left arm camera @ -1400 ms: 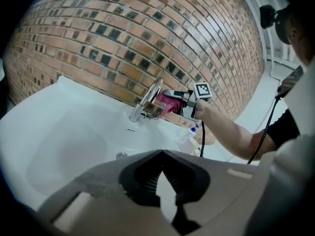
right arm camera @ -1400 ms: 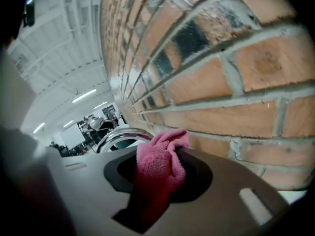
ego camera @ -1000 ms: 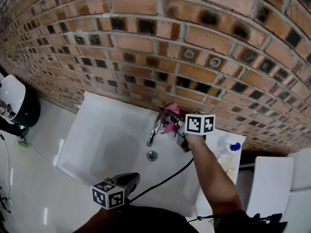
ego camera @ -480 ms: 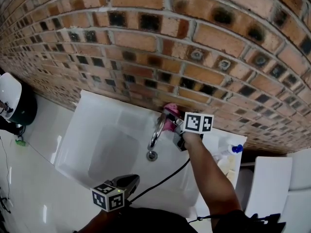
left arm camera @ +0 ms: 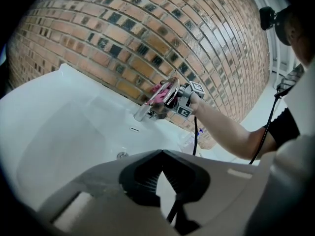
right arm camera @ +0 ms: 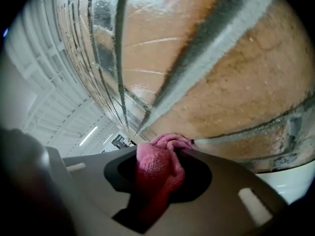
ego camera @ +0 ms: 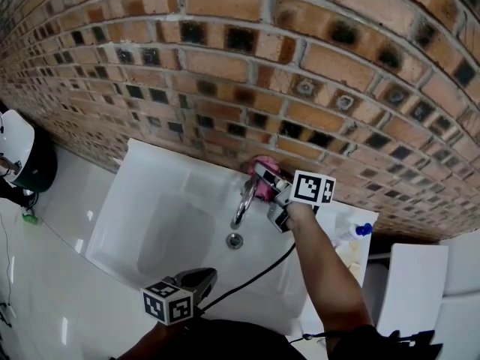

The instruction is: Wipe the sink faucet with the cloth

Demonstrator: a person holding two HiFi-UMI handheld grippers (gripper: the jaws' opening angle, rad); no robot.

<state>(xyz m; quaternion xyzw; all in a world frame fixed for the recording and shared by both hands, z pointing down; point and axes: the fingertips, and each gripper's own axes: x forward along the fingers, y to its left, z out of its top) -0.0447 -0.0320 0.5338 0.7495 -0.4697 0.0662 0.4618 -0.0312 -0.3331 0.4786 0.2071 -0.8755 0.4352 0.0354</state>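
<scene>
Gripping: 1 pink cloth (right arm camera: 158, 170) is clamped in right tongs (right arm camera: 160, 154), behind faucet (ego camera: 241, 199), near brick wall (ego camera: 300, 66).
Left tongs (left arm camera: 160, 152): closed, nothing held, kept over sink (ego camera: 161, 193) front.
Counted: 2 tongs, 1 faucet, 1 sink, 1 blue-capped bottle (ego camera: 352, 235) at right.

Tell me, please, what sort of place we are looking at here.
Most likely a washroom: a white sink with a chrome faucet set against a brick wall, a spray bottle at its edge, and the right gripper holding a pink cloth by the faucet.
</scene>
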